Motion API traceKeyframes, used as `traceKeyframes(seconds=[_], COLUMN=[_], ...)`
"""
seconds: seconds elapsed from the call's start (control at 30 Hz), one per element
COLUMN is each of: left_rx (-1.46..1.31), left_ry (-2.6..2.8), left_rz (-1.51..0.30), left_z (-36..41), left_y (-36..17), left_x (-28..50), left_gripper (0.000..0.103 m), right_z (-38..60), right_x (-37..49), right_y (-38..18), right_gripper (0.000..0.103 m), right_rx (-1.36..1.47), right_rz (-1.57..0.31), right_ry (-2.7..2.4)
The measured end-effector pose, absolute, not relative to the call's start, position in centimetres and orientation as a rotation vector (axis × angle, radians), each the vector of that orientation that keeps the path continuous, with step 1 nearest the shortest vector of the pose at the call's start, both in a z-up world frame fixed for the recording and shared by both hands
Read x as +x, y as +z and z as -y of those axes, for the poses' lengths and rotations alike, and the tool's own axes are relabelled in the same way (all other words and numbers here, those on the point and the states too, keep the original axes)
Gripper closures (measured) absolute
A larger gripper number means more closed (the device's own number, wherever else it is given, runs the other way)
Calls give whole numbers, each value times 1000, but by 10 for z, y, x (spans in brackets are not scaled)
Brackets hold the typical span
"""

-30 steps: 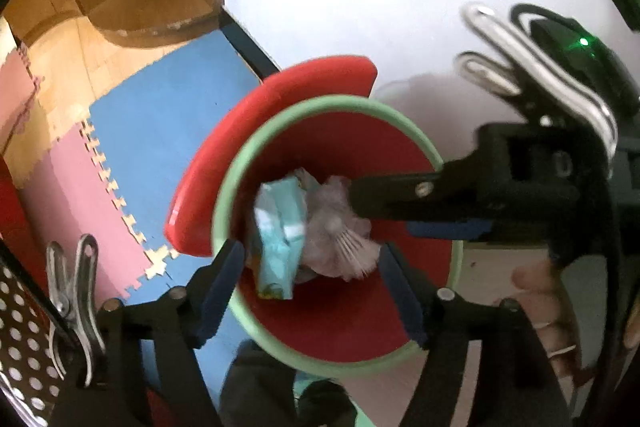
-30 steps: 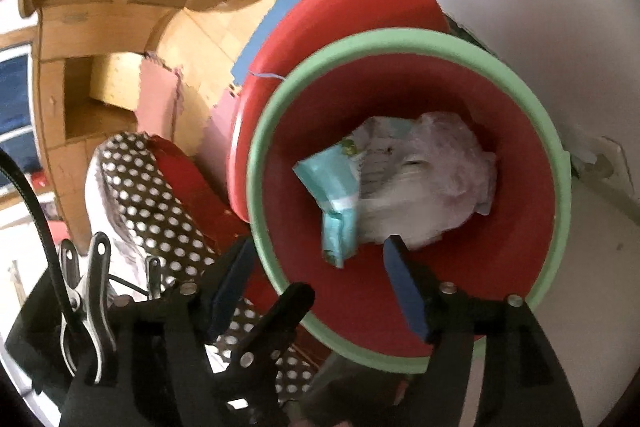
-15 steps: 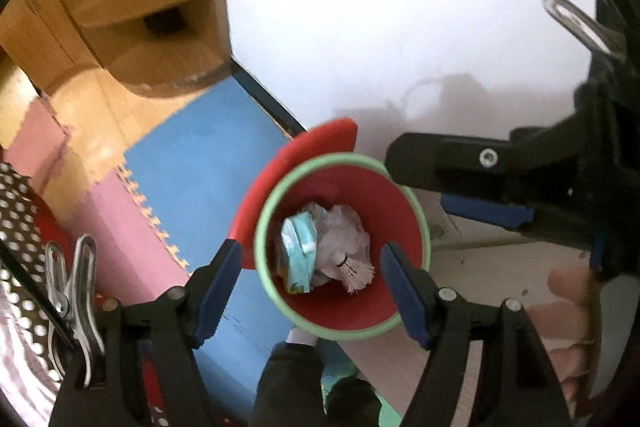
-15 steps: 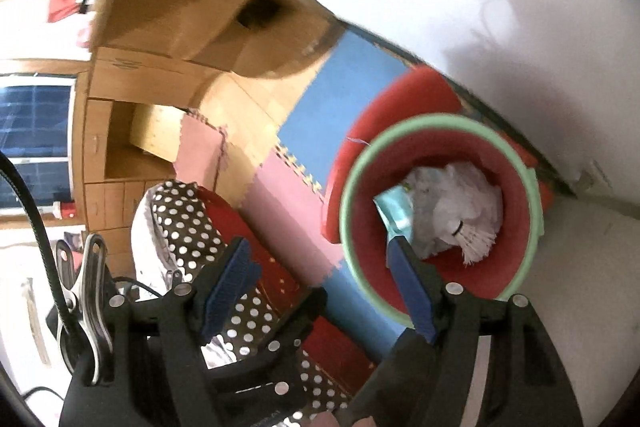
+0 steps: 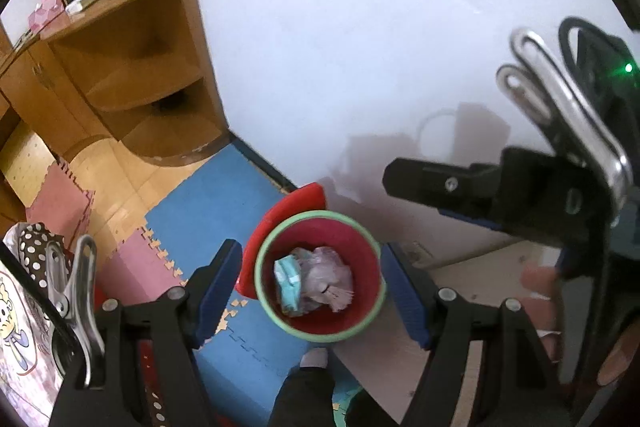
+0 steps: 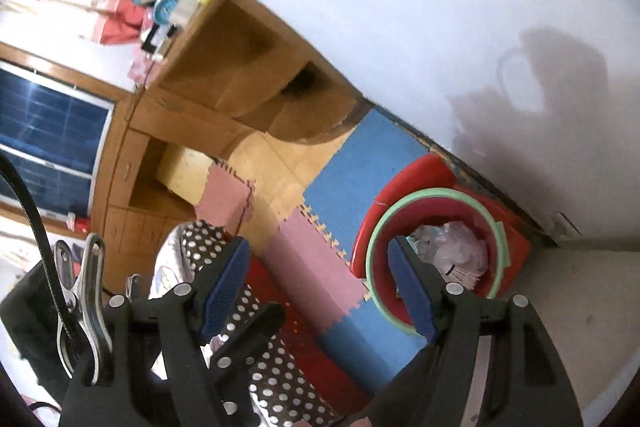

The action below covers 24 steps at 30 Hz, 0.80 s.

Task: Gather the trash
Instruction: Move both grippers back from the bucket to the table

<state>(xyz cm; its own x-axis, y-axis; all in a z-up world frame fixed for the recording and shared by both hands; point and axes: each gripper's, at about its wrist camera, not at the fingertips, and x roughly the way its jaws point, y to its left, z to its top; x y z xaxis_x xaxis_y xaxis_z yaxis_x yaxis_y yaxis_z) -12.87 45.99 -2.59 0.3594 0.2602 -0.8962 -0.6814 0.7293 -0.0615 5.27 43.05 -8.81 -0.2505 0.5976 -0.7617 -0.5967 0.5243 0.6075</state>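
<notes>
Both grippers high over a filled bin, jaws wide and empty.

Left wrist: left gripper (image 5: 310, 287) gaping, holding nothing, framing the red bin (image 5: 362, 323) on the floor by the wall; teal packet (image 5: 289, 279) and crumpled bag (image 5: 324, 273) inside; right gripper (image 5: 404, 179) alongside. Could clash with it if swung inward. Right wrist: right gripper (image 6: 318, 287) likewise empty; only here a polka-dot cloth (image 6: 276, 375) underneath, liable to snag; packet hidden.
</notes>
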Motion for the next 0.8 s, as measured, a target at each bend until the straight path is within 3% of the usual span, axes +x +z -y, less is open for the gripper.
traceKeyframes(seconds=[0.4, 0.8], left_rx=[-405, -353], left_ry=[555, 503], left_rz=[-1014, -1016], left_z=[-366, -281], left_y=[18, 34], left_x=[-105, -80], left_gripper=[28, 28], right_z=[-327, -238], right_x=[63, 86], right_y=[-31, -13], right_gripper=[30, 30], right_rx=[93, 183], right_rz=[-1386, -1369], right_ry=[1077, 1038])
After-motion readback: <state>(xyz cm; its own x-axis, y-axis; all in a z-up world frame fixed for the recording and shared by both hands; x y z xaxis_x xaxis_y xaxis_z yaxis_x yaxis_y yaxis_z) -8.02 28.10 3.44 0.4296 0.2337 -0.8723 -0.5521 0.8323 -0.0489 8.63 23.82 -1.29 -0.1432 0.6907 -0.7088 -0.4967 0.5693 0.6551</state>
